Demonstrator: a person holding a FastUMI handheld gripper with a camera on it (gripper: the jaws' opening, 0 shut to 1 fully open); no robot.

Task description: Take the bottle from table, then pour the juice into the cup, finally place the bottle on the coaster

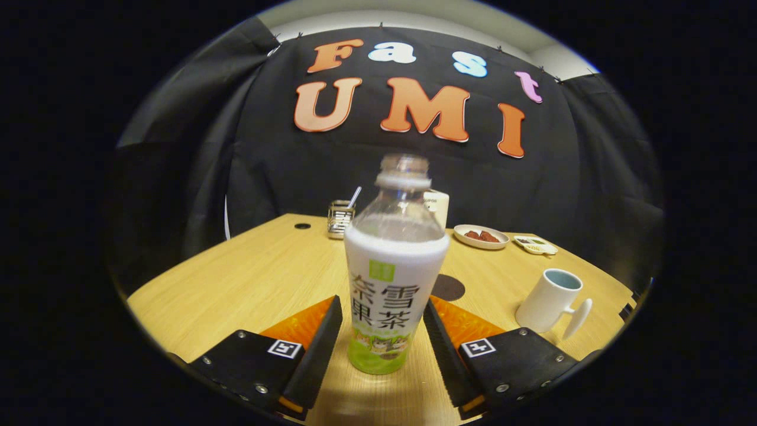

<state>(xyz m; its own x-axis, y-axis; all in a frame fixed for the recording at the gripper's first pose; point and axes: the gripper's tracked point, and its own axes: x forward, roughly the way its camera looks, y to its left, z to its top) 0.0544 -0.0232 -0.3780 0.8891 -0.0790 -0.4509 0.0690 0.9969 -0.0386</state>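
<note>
A clear bottle with a white and green label stands upright on the wooden table, its cap off. My gripper is open, with one finger on each side of the bottle's lower half. The right finger lies against or nearly against the label, and a narrow gap shows at the left finger. A dark round coaster lies just beyond the bottle, to its right. A white cup with a pale blue inside stands further right, beyond the right finger, its handle turned towards me.
At the table's far side stand a metal holder with a stick in it, a white container behind the bottle, a plate of red food and a small dish. The table edge runs close behind the cup.
</note>
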